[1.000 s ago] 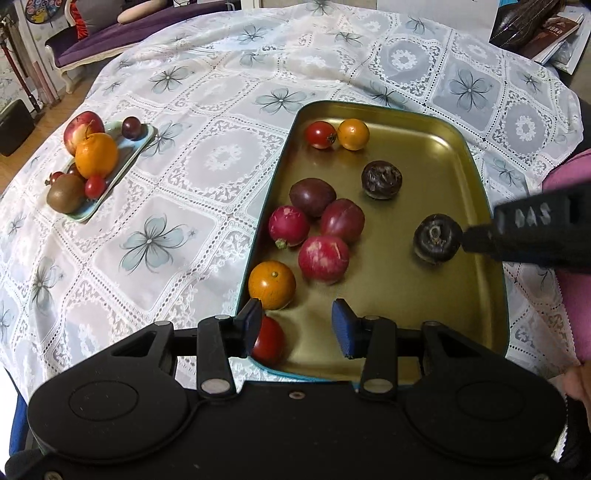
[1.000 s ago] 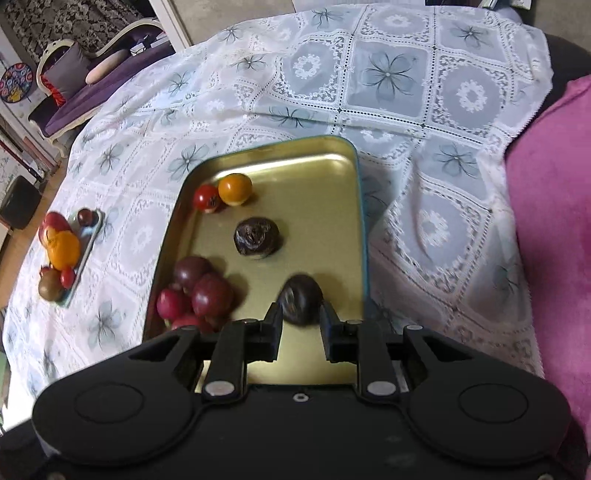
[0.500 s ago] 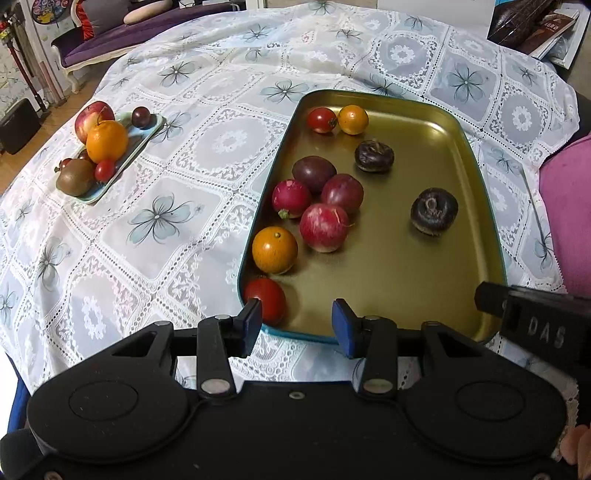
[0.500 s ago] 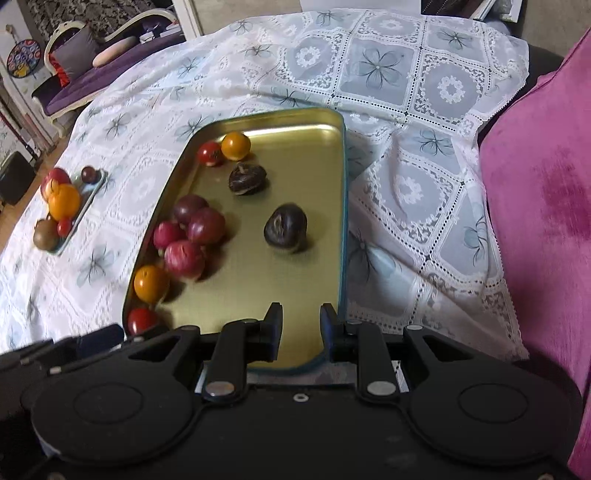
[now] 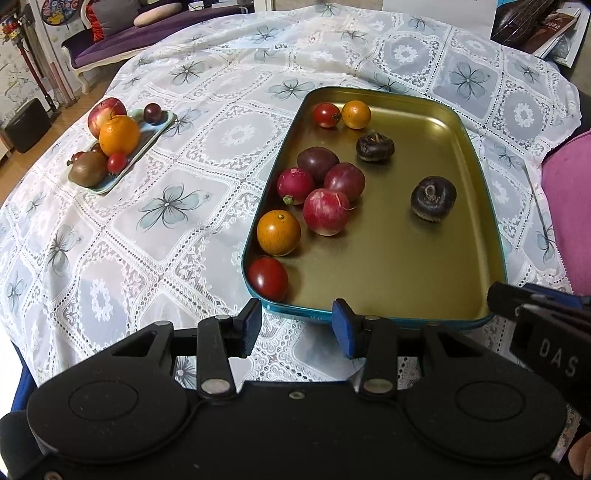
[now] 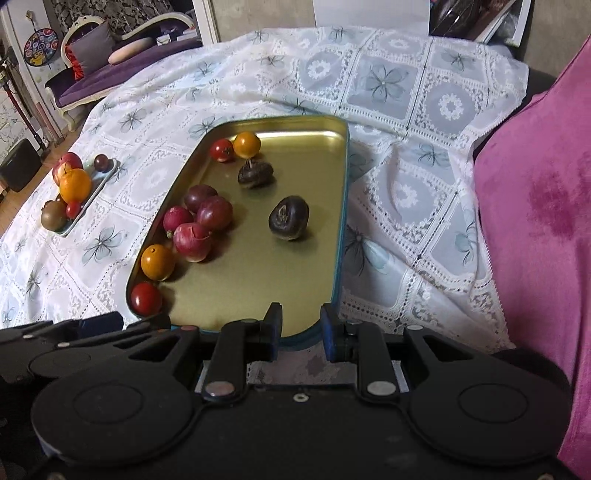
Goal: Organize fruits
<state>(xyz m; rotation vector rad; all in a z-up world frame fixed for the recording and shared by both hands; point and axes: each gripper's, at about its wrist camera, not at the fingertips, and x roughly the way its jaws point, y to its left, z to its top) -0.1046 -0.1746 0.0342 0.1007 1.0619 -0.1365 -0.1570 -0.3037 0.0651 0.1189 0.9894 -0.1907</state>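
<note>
A gold tray (image 5: 424,280) (image 6: 236,295) holds several fruits: red tomatoes, small oranges, red and purple round fruits, and two dark wrinkled fruits (image 5: 433,197) (image 6: 289,218). A small pale green dish (image 5: 147,138) (image 6: 90,201) at the left holds an apple, an orange, a kiwi and small red fruits. My left gripper (image 5: 295,326) is open and empty just short of the tray's near edge. My right gripper (image 6: 300,328) is open and empty at the tray's near right corner; its body shows in the left wrist view (image 5: 543,332).
A white lace tablecloth (image 5: 166,229) covers the round table. A pink cushion (image 6: 535,206) lies at the right. Books (image 5: 535,26) sit at the far right edge. A purple sofa (image 6: 96,77) stands beyond the table at the left.
My right gripper let go of the dark wrinkled fruit in the tray and drew back to the near edge. My left gripper also drew back off the tray.
</note>
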